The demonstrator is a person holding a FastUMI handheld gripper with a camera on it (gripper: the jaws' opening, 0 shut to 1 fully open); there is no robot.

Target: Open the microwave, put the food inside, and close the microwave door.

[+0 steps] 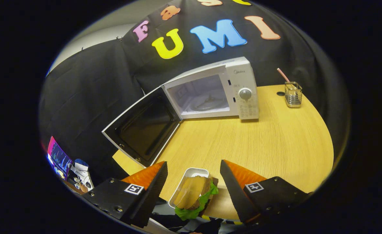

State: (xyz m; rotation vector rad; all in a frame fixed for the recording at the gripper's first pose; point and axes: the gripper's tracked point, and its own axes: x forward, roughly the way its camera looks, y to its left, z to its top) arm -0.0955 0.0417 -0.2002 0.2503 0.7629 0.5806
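Here, your gripper (pixel 193 182) hangs released astride the sandwich tray (pixel 191 191) | microwave (pixel 217 92) door (pixel 144 128) swung open, ready for loading | far bench (pixel 275 143).

The claw (pixel 193 182) hangs spread wide over the tabletop (pixel 275 143), a burger (pixel 194 195) in a white tray (pixel 191 172) between its fingers, untouched. At 12 o'clock beyond stands the microwave (pixel 243 97), door (pixel 142 126) swung open toward 10. A wire holder (pixel 293 94) sits at 2.
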